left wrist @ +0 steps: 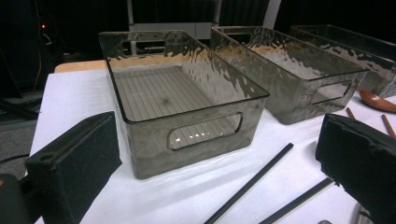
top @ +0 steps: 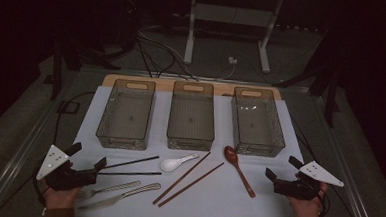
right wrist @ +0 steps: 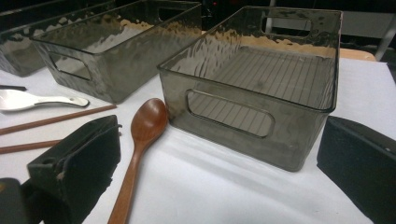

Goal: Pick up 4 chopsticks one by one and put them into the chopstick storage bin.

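Three empty smoky plastic bins stand in a row on the white mat: left bin (top: pixel 128 117), middle bin (top: pixel 191 118), right bin (top: pixel 257 123). In front of them lie two black chopsticks (top: pixel 130 162), a white spoon (top: pixel 175 162), two brown chopsticks (top: pixel 187 178), a wooden spoon (top: pixel 238 166), and a metal fork (top: pixel 109 188) and knife (top: pixel 126 195). My left gripper (top: pixel 88 154) hovers open at the mat's near left, facing the left bin (left wrist: pixel 187 107). At the near right my right gripper (top: pixel 282 167) is open, facing the right bin (right wrist: pixel 261 79), with the wooden spoon (right wrist: pixel 140 140) beside its left jaw.
The mat (top: pixel 216 205) covers a wooden board on a grey table. Cables and a white stand's legs (top: pixel 189 43) lie beyond the far edge. Bare mat runs along the near edge between the hands.
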`<action>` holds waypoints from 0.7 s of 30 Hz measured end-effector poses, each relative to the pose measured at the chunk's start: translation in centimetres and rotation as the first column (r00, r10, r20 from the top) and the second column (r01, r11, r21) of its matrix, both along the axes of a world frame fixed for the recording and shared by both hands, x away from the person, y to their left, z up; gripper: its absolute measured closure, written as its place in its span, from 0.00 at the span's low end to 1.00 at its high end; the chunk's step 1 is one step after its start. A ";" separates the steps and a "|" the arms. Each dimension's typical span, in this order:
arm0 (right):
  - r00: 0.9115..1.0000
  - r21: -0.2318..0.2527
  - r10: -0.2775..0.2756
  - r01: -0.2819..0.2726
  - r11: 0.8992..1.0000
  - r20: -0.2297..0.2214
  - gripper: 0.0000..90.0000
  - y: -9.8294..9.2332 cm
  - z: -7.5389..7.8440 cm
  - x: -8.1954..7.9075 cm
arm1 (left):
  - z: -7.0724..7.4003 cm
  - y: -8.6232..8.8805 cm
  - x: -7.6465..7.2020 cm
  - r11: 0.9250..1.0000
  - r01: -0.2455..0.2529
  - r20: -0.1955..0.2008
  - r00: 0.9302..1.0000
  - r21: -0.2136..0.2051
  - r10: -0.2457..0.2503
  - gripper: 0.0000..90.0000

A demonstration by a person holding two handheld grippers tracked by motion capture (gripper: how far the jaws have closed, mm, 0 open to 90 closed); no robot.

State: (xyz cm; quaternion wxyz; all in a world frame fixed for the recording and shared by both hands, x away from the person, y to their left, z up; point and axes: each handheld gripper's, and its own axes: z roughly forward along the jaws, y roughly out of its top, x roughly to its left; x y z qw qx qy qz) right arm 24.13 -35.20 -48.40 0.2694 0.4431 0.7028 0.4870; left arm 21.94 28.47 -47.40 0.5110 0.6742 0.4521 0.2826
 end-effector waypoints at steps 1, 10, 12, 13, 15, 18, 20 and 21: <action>1.000 0.007 -0.005 0.005 1.000 -0.002 0.00 0.0 0.0 -0.1 | 0.0 0.0 0.0 1.000 -0.001 -0.002 1.000 0.002 0.001 0.01; 1.000 -0.004 0.007 -0.007 1.000 0.011 0.00 0.3 0.0 -0.2 | 1.0 -0.7 0.0 0.999 0.017 -0.016 1.000 0.047 -0.016 0.01; 1.000 -0.013 0.010 -0.009 1.000 0.014 0.00 0.4 0.0 -0.2 | 1.3 -0.9 0.0 0.998 0.029 -0.024 0.999 0.062 -0.028 0.01; 1.000 -0.013 0.011 -0.011 1.000 0.015 0.00 0.4 0.0 -0.3 | 1.5 -1.0 0.1 0.997 0.034 -0.027 0.999 0.067 -0.033 0.01; 1.000 -0.014 0.012 -0.011 1.000 0.014 0.00 0.5 0.0 -0.3 | 1.7 -1.2 0.2 0.996 0.043 -0.034 0.999 0.080 -0.040 0.01; 1.000 -0.014 0.013 -0.013 1.000 0.020 0.00 0.5 0.1 -0.3 | 2.1 -1.3 0.4 0.994 0.054 -0.043 0.998 0.100 -0.050 0.01; 1.000 -0.015 0.015 -0.014 1.000 0.020 0.00 0.5 0.0 -0.3 | 2.4 -1.3 0.5 0.992 0.060 -0.050 0.997 0.108 -0.055 0.01; 1.000 -0.014 0.014 -0.014 1.000 0.021 0.00 0.5 0.0 -0.3 | 2.6 -1.2 0.6 0.991 0.066 -0.057 0.997 0.114 -0.059 0.01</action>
